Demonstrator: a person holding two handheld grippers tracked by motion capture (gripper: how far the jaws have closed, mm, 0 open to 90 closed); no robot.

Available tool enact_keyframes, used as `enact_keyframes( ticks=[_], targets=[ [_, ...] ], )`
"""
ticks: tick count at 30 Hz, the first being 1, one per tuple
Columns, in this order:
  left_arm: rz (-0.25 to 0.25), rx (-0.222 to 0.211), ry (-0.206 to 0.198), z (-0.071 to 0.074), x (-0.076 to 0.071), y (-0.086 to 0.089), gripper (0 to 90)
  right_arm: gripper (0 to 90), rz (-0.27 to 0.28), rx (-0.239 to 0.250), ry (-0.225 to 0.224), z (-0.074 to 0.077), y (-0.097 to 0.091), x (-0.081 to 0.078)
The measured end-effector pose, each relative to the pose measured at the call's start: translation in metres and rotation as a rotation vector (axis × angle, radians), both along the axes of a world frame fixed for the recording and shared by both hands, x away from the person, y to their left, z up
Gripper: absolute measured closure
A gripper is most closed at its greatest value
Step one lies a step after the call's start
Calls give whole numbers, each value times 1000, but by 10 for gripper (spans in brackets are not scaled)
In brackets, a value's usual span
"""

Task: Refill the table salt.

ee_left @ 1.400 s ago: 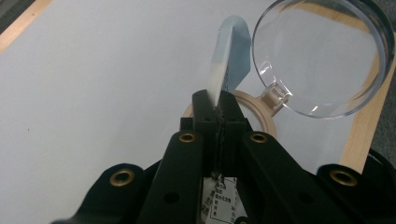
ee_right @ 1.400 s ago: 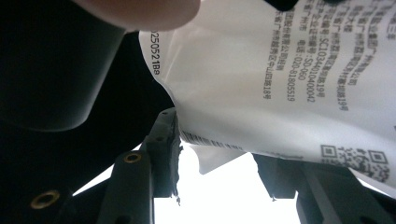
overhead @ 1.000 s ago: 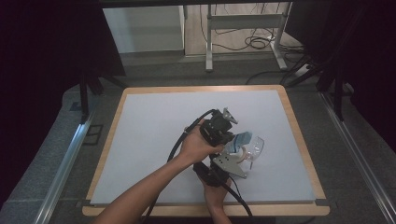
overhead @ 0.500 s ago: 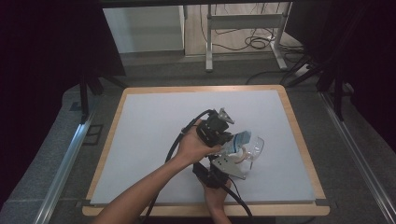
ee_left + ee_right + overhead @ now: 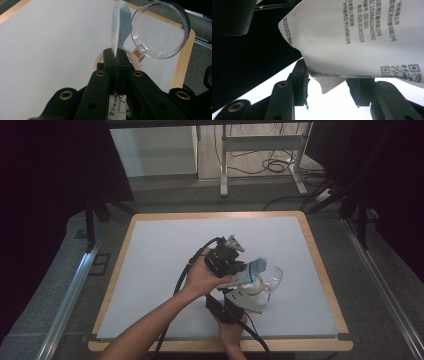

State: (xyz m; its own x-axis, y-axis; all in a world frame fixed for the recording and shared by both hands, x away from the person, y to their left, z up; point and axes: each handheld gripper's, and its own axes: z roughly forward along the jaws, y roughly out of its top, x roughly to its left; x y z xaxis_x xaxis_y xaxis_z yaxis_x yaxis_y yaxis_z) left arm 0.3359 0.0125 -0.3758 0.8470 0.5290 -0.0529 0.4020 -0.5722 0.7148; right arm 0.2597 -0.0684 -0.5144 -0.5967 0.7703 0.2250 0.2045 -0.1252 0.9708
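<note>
A white and pale blue printed packet (image 5: 254, 268) is held above the white mat between both grippers. My left gripper (image 5: 236, 266) is shut on the packet's thin edge (image 5: 117, 37), which stands up from its jaws (image 5: 117, 53). My right gripper (image 5: 248, 289) comes from below with a grey plate on top. Its jaws (image 5: 329, 83) stand partly apart, with the packet's bulky lower end (image 5: 332, 75) pressed between them. A clear round dish (image 5: 160, 30) with a tan ring (image 5: 136, 61) lies just beyond the packet, on the mat (image 5: 272, 277).
The white mat (image 5: 165, 255) lies on a board with a wooden rim (image 5: 320, 265). Black cables trail from both grippers toward the front edge (image 5: 175, 290). Beyond the board are a grey floor, table legs and loose cables (image 5: 270, 167).
</note>
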Motion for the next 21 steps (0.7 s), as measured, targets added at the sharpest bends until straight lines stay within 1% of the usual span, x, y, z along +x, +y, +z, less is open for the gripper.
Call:
enact_keyframes(
  ticks=[4,9,13,17,21],
  targets=[
    [-3,-14,-4,0,-1,3,899,546,1,-5,3,-2,-1,-1],
    [-6,-29,-2,0,-2,4,900,546,-1,0,21,-6,-4,-3],
    [0,-40,-2,0,-2,7,900,546,-1,-6,26,-8,-6,-4],
    [10,-65,7,-2,-2,9,900,546,-1,-9,32,-9,-7,-5],
    [12,-74,2,-3,-2,10,900,546,-3,-21,36,-12,-9,-5]
  ],
)
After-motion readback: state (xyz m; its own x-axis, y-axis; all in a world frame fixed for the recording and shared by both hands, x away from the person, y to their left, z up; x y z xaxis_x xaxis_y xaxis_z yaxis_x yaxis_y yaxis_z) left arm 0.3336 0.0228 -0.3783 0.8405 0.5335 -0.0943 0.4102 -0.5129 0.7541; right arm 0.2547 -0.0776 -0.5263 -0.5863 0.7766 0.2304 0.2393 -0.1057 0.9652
